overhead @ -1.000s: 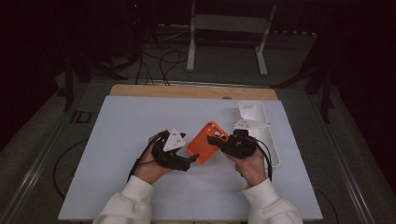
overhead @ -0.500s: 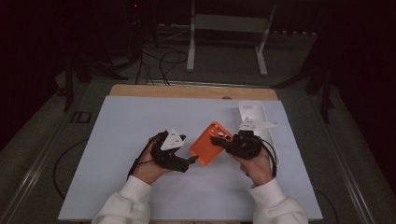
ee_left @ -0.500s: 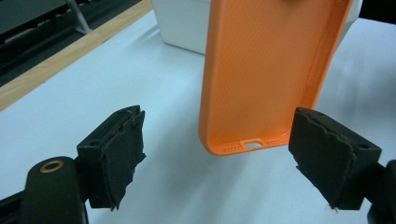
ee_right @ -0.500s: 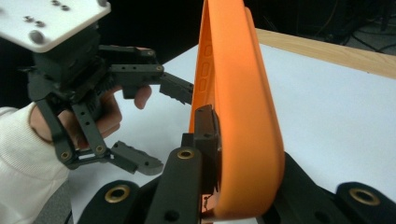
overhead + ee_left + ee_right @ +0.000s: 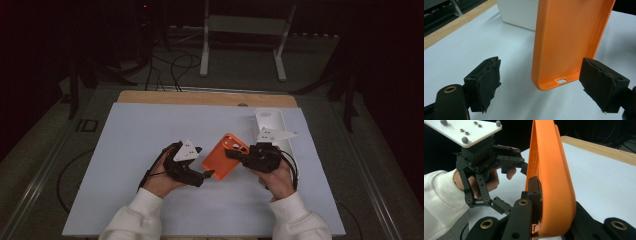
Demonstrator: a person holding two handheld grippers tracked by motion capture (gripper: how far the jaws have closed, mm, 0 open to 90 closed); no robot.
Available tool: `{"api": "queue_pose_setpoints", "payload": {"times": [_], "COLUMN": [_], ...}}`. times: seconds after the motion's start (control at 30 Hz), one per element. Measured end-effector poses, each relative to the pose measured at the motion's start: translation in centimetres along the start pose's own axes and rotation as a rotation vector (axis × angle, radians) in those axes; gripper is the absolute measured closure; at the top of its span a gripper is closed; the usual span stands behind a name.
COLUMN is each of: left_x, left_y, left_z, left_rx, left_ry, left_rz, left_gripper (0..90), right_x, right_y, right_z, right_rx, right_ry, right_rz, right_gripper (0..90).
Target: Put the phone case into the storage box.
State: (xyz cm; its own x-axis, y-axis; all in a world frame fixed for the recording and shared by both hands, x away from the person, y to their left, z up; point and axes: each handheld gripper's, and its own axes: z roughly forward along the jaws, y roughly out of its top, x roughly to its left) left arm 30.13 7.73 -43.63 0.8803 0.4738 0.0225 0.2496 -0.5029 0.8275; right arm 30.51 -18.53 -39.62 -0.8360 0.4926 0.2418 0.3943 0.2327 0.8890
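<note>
An orange phone case (image 5: 226,156) hangs tilted above the table between my two hands. My right gripper (image 5: 233,154) is shut on one long edge of it, and in the right gripper view the case (image 5: 551,177) stands on edge between the jaws of my right gripper (image 5: 541,195). My left gripper (image 5: 204,162) is open around the case's bottom end. In the left gripper view the case (image 5: 569,37) shows its inner face and port holes. One pad (image 5: 604,85) sits close beside it and the other pad (image 5: 484,85) stands well apart.
A white rectangular tray (image 5: 270,122) lies at the back right of the white mat (image 5: 125,150), just behind my right hand. A wooden table edge (image 5: 205,97) runs along the far side. Stands and cables sit on the dark floor beyond.
My right hand has drifted slightly to the right and toward me with the case. The left gripper has kept its place and its opening.
</note>
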Motion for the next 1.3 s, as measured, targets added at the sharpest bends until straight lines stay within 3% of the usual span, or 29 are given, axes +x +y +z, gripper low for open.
{"api": "queue_pose_setpoints", "payload": {"times": [0.27,0.57,0.73,0.93,1.1,1.3], "left_x": [0.01,-0.02,0.05,0.02,0.16,0.07], "left_y": [-0.06,-0.15,-0.25,-0.4,-0.54,-0.68], "left_z": [0.21,0.41,0.46,0.35,0.15,0.11], "left_rx": [-0.005,0.004,-0.015,-0.019,-0.043,-0.062], "left_ry": [-0.077,-0.151,-0.21,-0.237,-0.265,-0.25], "left_rz": [-0.008,-0.01,-0.017,0.003,-0.007,-0.016], "left_gripper": [27.8,44.9,57.7,70.2,78.2,80.4], "right_x": [0.12,0.26,0.26,-0.12,-0.48,-0.55], "right_y": [-0.03,-0.17,-0.23,-0.36,-0.44,-0.48], "right_z": [-0.06,-0.08,-0.14,-0.2,-0.41,-0.37], "right_rx": [0.008,0.015,0.018,0.016,0.0,0.002], "right_ry": [0.048,0.086,0.112,0.125,0.13,0.11], "right_rz": [-0.023,-0.045,-0.056,-0.05,-0.051,-0.051], "right_gripper": [84.5,84.8,85.0,84.6,80.0,73.4]}}
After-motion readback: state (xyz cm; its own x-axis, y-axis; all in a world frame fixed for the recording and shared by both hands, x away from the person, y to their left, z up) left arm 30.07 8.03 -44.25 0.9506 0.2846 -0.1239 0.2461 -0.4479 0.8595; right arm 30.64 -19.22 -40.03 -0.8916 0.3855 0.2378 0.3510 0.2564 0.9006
